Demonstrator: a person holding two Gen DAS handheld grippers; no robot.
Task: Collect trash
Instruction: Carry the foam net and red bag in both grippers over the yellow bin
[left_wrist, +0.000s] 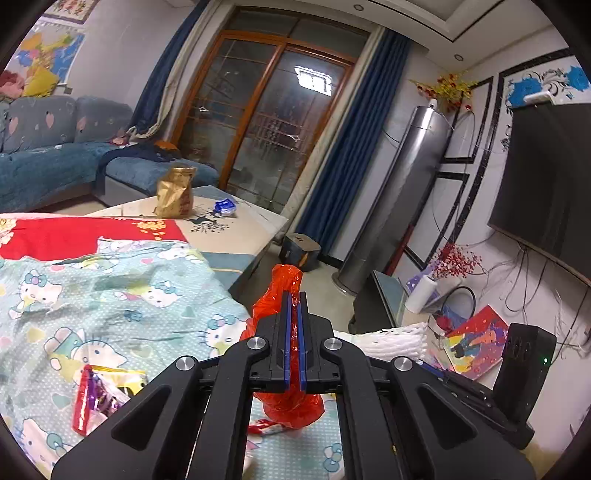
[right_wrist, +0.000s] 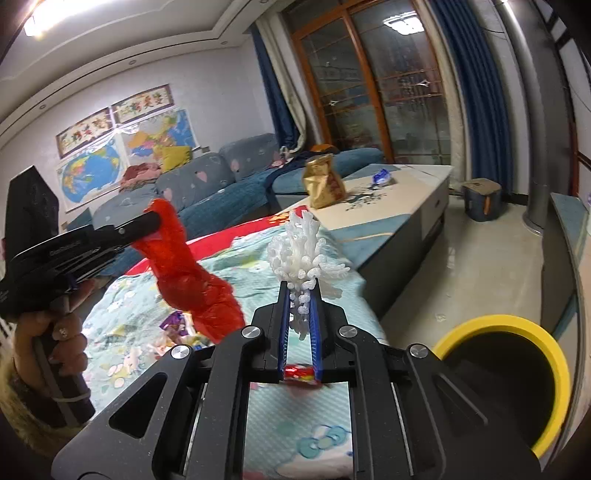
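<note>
above the cartoon-print bedding (left_wrist: 110, 295) — left gripper (left_wrist: 294, 306) clamped on red plastic bag (left_wrist: 284, 284); right gripper (right_wrist: 300, 295) clamped on, seemingly, white foam netting (right_wrist: 301, 247)

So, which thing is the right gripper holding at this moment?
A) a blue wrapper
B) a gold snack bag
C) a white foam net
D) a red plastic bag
C: in the right wrist view the right gripper is shut on the white foam net, while the red plastic bag hangs from the left gripper.
</note>
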